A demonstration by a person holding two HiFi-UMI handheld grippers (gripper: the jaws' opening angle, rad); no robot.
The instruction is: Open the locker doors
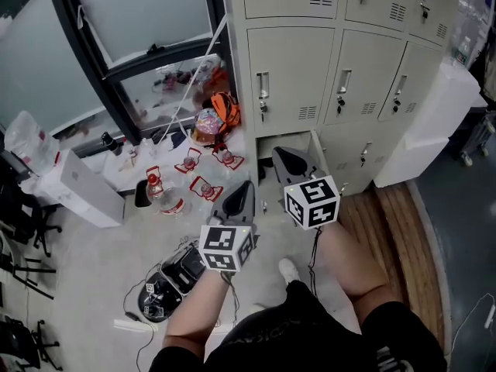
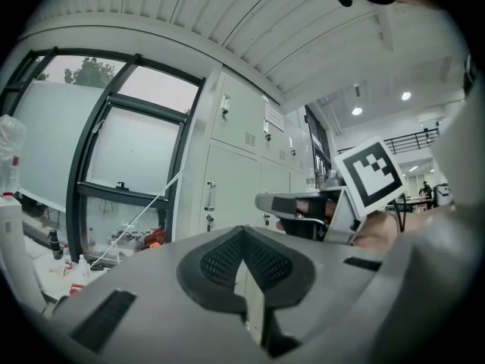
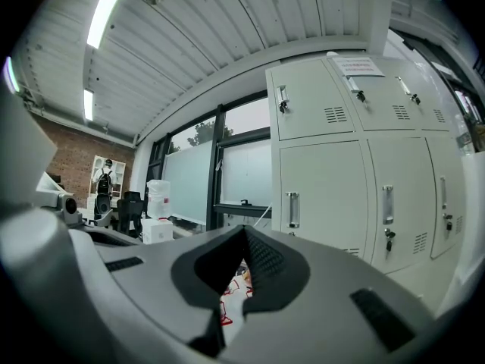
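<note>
While my left gripper [image 1: 246,186] and right gripper [image 1: 284,156] face the lockers [image 1: 294,68] at twelve o'clock, both pairs of fingers sit together, empty. Water bottles [image 1: 167,198] stand at ten o'clock.

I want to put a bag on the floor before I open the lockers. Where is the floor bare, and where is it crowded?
Bare: the pale floor between the white box and the black gear, and the wooden strip before the lockers. Crowded: under the window, around the bottles and the orange bag.
</note>
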